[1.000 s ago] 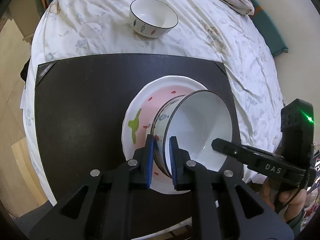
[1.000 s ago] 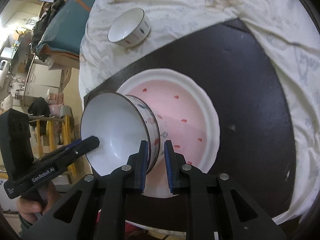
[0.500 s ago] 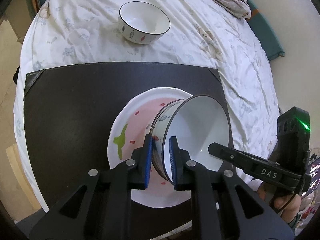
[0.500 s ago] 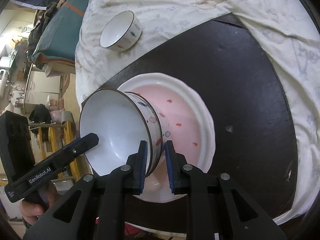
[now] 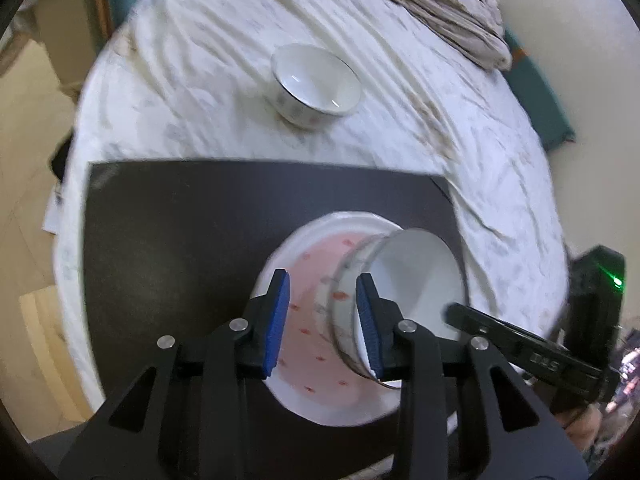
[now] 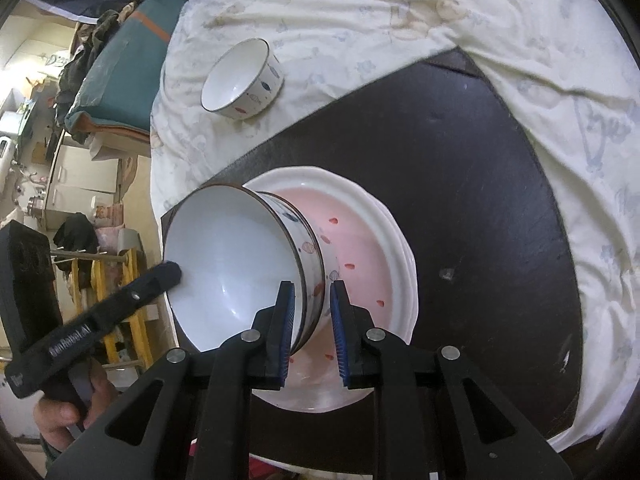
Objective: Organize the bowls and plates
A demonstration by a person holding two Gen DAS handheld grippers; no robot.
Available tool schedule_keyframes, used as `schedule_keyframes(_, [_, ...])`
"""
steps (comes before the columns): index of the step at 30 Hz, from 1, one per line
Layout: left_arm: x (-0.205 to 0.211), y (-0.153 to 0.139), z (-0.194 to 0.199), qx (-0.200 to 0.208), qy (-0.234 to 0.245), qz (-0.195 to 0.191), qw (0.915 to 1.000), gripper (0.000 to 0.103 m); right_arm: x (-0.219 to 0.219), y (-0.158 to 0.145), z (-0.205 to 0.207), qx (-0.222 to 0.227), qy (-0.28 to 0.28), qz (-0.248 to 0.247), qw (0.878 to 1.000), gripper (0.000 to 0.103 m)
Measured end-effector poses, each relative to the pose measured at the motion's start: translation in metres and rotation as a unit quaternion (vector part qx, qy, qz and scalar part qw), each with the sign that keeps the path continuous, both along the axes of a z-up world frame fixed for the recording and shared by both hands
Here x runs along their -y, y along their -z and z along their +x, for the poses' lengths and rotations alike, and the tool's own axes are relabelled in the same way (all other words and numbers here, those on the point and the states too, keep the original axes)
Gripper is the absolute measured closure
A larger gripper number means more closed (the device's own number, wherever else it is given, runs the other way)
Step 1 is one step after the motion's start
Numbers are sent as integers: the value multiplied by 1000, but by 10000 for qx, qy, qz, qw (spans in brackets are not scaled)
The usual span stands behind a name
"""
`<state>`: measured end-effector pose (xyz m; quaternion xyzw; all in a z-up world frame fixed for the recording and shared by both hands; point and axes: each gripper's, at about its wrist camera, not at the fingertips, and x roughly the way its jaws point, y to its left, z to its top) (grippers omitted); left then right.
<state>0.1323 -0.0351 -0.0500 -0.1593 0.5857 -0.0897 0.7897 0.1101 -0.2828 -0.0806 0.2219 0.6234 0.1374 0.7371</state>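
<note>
**Two grippers at one tipped bowl, only one of them gripping**

Two views disagree in sharpness: the left wrist view is smeared with motion blur, so the painted marks on the tilted bowl (image 5: 404,300) and the lettering on the other tool are hard to read there. The right wrist view is crisp.

The left gripper (image 5: 323,316) has its blue pads spread wide. The bowl's wall stands between them, close against the right-hand pad and well clear of the other, so nothing is clamped. The right gripper (image 6: 312,330) is closed on the tilted bowl (image 6: 240,276), its pads pinching the rim wall from inside and outside. The bowl lies on its side, mouth turned toward the person's left, over the pink plate (image 6: 360,264), which sits on the dark mat (image 6: 460,184). Whether the bowl's foot touches the plate is hidden behind the bowl's own body.

In the right wrist view the left gripper's finger crosses the bowl's mouth at the lower left, and a hand (image 6: 64,420) grasps its handle near the edge of the frame. The plate's near rim is cut off by the gripper bodies in both views.

A second bowl (image 5: 316,84) stands upright on the white printed bedsheet (image 5: 200,60) beyond the mat, well apart from the plate. A crumpled striped cloth (image 5: 440,4) lies further back, and a teal cushion (image 6: 124,64) shows off the sheet's edge.
</note>
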Motion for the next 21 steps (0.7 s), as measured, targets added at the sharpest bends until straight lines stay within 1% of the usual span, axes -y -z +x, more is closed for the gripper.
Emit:
schedule_keyframes(3, [-10, -10, 4, 227, -187, 47, 9996, 72, 2, -6, -1, 137, 44, -8, 9999, 82])
schedule_keyframes(5, [-18, -17, 11, 372, -367, 132, 9985, 54, 10, -14, -1, 280, 276, 89, 9992, 82])
schedule_keyframes(6, [-23, -20, 17, 497, -509, 216, 9972, 38, 15, -18, 0, 356, 421, 184, 9983, 82])
schedule_keyframes(7, [-26, -22, 21, 583, -600, 285, 9961, 29, 20, -23, 1, 407, 525, 261, 9975, 82])
schedule_keyframes(9, [-33, -22, 33, 665, -763, 418, 9940, 27, 26, -34, 10, 520, 627, 448, 9957, 81])
schedule_keyframes(11, [-39, -15, 48, 611, -872, 416, 9934, 27, 26, -42, 21, 598, 569, 526, 9952, 73])
schedule_keyframes(12, [-41, -12, 53, 558, -905, 400, 9935, 27, 26, -45, 28, 676, 586, 553, 9945, 56])
schedule_keyframes(13, [-42, -7, 61, 487, -938, 378, 9937, 27, 26, -48, 35, 755, 629, 570, 9935, 37])
schedule_keyframes(14, [-42, -2, 69, 439, -937, 351, 9940, 27, 24, -50, 41, 818, 663, 579, 9928, 33])
schedule_keyframes(17, [-42, 14, 93, 332, -886, 369, 9948, 27, 13, -49, 71, 768, 574, 484, 9942, 33])
schedule_keyframes(19, [-42, 23, 108, 218, -938, 423, 9944, 27, 5, -43, 94, 698, 508, 513, 9949, 33])
schedule_keyframes(21, [-44, 35, 124, 38, -1034, 402, 9938, 27, -3, -35, 116, 514, 465, 527, 9962, 33])
